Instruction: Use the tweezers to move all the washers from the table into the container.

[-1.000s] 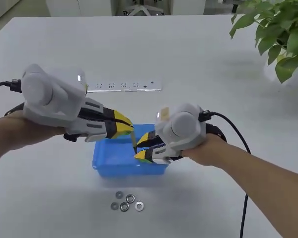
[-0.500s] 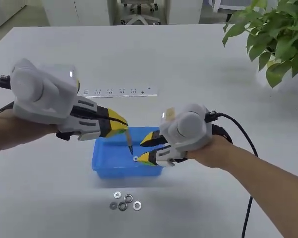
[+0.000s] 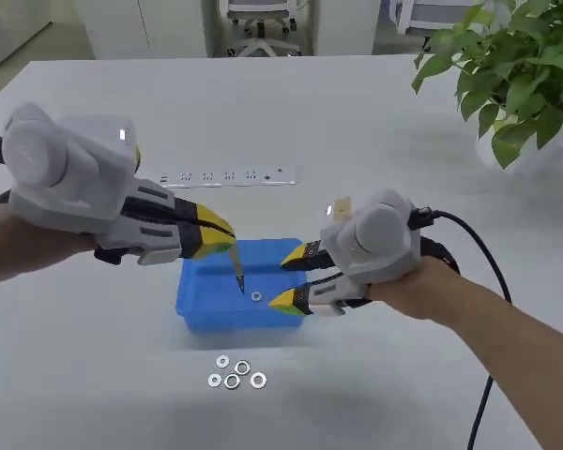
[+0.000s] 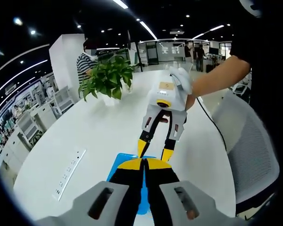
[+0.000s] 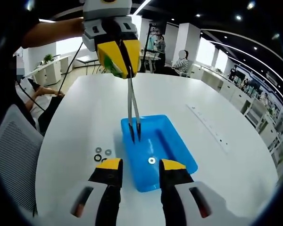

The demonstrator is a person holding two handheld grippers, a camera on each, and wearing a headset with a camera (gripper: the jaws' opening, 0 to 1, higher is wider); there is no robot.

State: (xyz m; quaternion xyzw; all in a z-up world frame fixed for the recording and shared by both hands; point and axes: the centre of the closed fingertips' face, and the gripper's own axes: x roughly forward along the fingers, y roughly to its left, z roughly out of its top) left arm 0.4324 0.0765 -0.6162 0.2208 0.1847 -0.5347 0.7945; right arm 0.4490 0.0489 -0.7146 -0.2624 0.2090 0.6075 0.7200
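Gripping the tweezers how, that left gripper [image 3: 220, 239]? (A)

Its jaws are pressed together on the upper end of the tweezers [image 3: 237, 274], so the two thin legs hang down from them. The legs point into the blue container [image 3: 202, 309]. I take that as the reason for the raised, forward-tilted hold: it puts the tips over the tray rather than the table [image 3: 375, 141]. (B)

Anything between the tips? (A)

Nothing that I can see. In the right gripper view they stand a little apart, and one washer [image 3: 255, 297] lies flat on the container floor just beside them. Whether the tips touch that floor I cannot tell. (B)

And the right gripper [image 3: 286, 279]? (A)

Jaws spread, holding nothing, hovering at the container's near right corner. My guess is it waits there to steady the tray if needed. Whether it touches the wall I cannot make out. (B)

How much is left? (A)

Most of it, I'd say. A small cluster of washers [image 3: 236, 372] lies on the table in front of the container, near its front wall but apart from it, so each carry should be short. The next move calls for lowering the tips around one washer at the cluster's edge. They lie close together, so a careless pinch could nudge the neighbours. (B)
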